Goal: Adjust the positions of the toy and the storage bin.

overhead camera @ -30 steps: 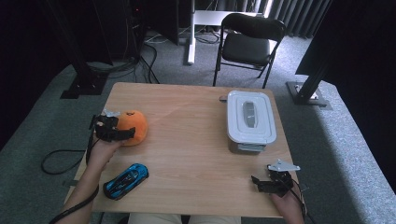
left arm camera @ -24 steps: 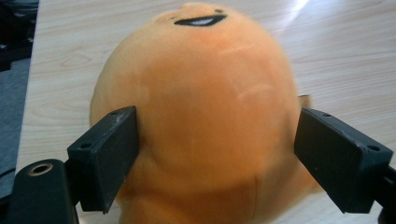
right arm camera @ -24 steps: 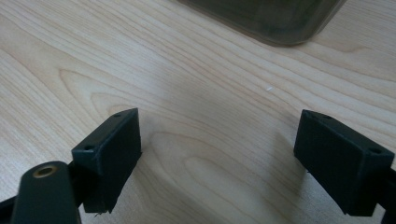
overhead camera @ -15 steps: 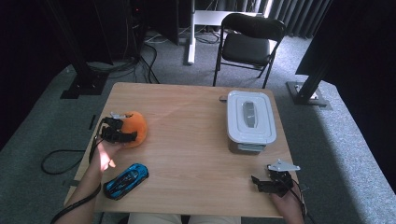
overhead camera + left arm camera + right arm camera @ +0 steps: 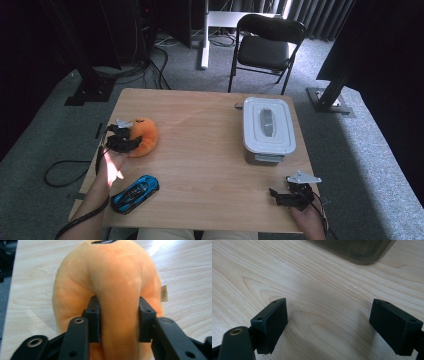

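An orange plush toy [image 5: 143, 136] lies near the left edge of the wooden table [image 5: 200, 150]. My left gripper [image 5: 129, 137] is shut on it; its jaws have just been closing, and in the left gripper view the pads squeeze a fold of the orange plush toy [image 5: 117, 290] at my left gripper [image 5: 119, 320]. My right gripper [image 5: 285, 196] rests at the table's front right corner. In the right gripper view my right gripper [image 5: 337, 326] stands open with bare wood between its fingers.
A grey lidded box [image 5: 267, 127] stands at the right of the table, and its dark lower corner [image 5: 354, 250] lies just ahead of my right gripper. A blue toy car [image 5: 135, 193] sits near the front left edge. A black folding chair [image 5: 265, 45] stands beyond the table.
My left gripper has closed onto the orange plush toy, squeezing it narrower. The right gripper has not moved.
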